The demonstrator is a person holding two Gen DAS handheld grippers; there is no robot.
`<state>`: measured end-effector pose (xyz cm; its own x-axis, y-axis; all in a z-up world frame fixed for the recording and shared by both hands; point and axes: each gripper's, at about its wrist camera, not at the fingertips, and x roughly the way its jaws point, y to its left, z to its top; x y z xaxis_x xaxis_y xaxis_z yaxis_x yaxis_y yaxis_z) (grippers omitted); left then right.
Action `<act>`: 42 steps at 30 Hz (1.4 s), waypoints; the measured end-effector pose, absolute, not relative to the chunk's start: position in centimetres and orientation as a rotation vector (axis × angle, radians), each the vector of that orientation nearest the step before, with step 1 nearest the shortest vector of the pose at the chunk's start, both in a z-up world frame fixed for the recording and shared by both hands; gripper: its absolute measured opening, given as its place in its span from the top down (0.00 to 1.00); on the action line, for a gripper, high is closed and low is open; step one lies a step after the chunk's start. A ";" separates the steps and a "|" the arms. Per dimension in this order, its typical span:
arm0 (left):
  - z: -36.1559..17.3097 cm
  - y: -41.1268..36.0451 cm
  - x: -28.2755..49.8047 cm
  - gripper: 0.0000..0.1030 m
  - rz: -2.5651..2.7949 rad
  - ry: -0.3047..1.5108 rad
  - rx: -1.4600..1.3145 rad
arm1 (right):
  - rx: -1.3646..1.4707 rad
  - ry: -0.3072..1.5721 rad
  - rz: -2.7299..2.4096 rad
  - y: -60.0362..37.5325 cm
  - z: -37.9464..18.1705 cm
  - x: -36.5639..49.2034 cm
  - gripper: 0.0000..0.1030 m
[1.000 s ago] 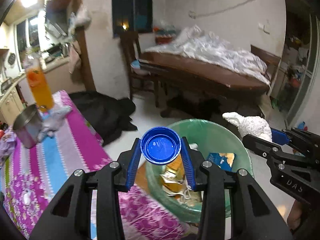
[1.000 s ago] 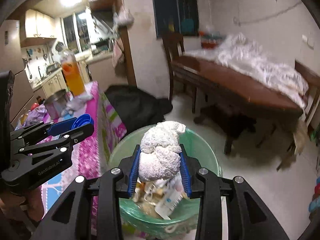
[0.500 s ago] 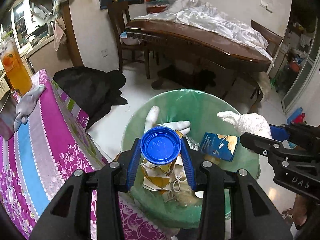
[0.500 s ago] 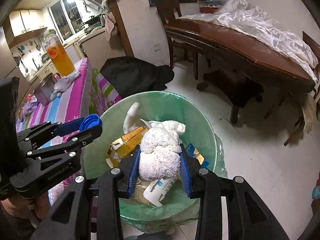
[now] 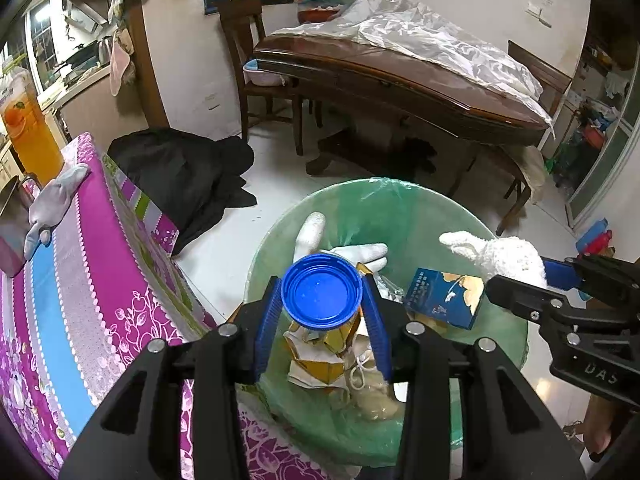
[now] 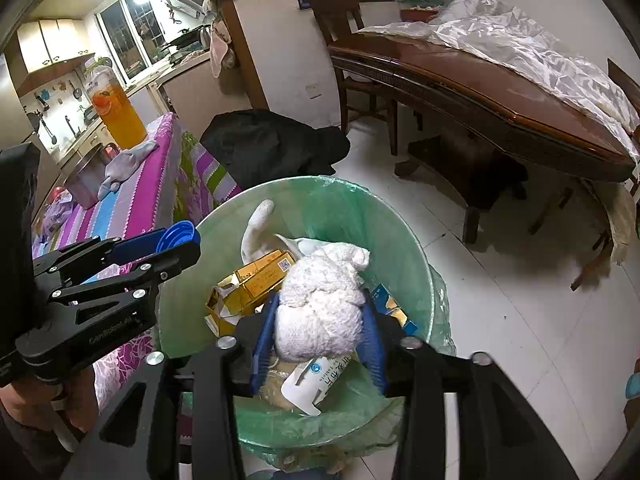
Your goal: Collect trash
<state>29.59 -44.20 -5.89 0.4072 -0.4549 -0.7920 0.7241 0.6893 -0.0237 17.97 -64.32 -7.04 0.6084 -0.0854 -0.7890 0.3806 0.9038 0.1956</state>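
This is a home. A big wooden dining table [image 5: 400, 80] and chair [image 5: 256, 60] fill the top middle, and a kitchen with cupboards [image 6: 52, 48] and a window [image 6: 132, 28] shows at upper left.

My left gripper [image 5: 322, 300] & blue cap [image 5: 321, 295] block part of the bin's [image 5: 400, 216] trash pile. White cloth [image 6: 320, 304] hides rubbish below it. Carton print [image 6: 320, 376] too small to read. Juice jar [image 5: 24, 128] cut by frame edge.

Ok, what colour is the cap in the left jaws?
Blue, clearest in the left wrist view: cap.
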 end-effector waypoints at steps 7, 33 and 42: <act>-6.0 -43.9 29.9 0.27 -0.729 0.856 0.349 | 0.389 0.830 -0.302 -65.1 -6.4 16.6 0.34; 0.1 -26.3 12.7 0.05 -0.639 0.405 0.142 | 0.063 0.198 -0.534 -44.9 -1.9 -7.8 0.05; -0.4 -23.5 6.3 0.05 -0.674 0.308 0.141 | 0.052 0.101 -0.560 -40.5 -3.4 -15.6 0.05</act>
<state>6.35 -23.55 -0.36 0.7380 -0.5916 -0.3246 0.6329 0.7737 0.0287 -15.64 -40.51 -3.39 0.8426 -0.5273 -0.1096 0.5324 0.8462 0.0216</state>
